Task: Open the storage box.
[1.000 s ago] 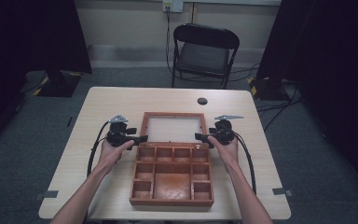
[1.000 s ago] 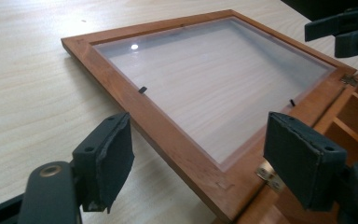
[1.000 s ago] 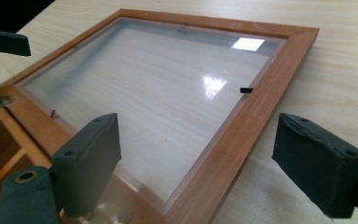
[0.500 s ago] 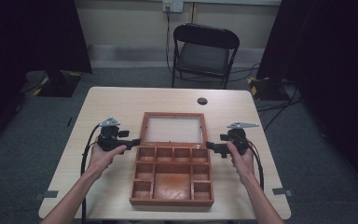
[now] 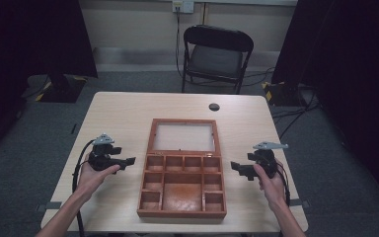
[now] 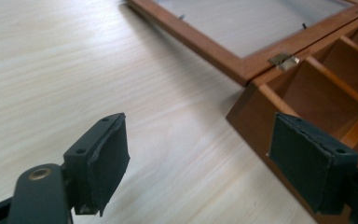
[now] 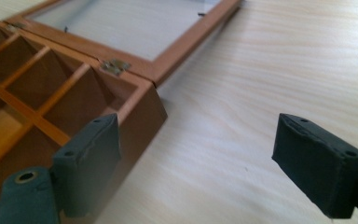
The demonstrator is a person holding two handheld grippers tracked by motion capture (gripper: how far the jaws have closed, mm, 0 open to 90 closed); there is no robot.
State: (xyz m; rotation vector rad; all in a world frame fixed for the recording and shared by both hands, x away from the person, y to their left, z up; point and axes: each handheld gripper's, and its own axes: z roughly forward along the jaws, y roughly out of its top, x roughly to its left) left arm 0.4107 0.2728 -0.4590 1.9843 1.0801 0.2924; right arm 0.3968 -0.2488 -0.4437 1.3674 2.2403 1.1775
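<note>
Box (image 5: 182, 185) looked rigid, glass lid fragile; both grippers (image 5: 129, 162) (image 5: 237, 168) sat spread and empty beside it, so grab its wooden sidewalls.

box (image 5: 182, 190): reddish-brown wood, smooth, faint sheen | lid (image 5: 183, 136): wood frame, clear pane (glass or plastic, cannot tell) | hinge (image 6: 283, 60): brassy metal | table (image 5: 123, 116): pale wood-grain, matt | pads (image 6: 106, 158): black, matt, rubbery

You have a reddish-brown wooden box (image 5: 182, 183) with small brass hinges (image 6: 283, 60) and a pale panel in its lid (image 5: 183, 137); it sits on a light wood-grain table (image 5: 123, 118). Your grippers' pads (image 6: 103, 161) are black, the chair (image 5: 216, 54) black with a grey seat
</note>
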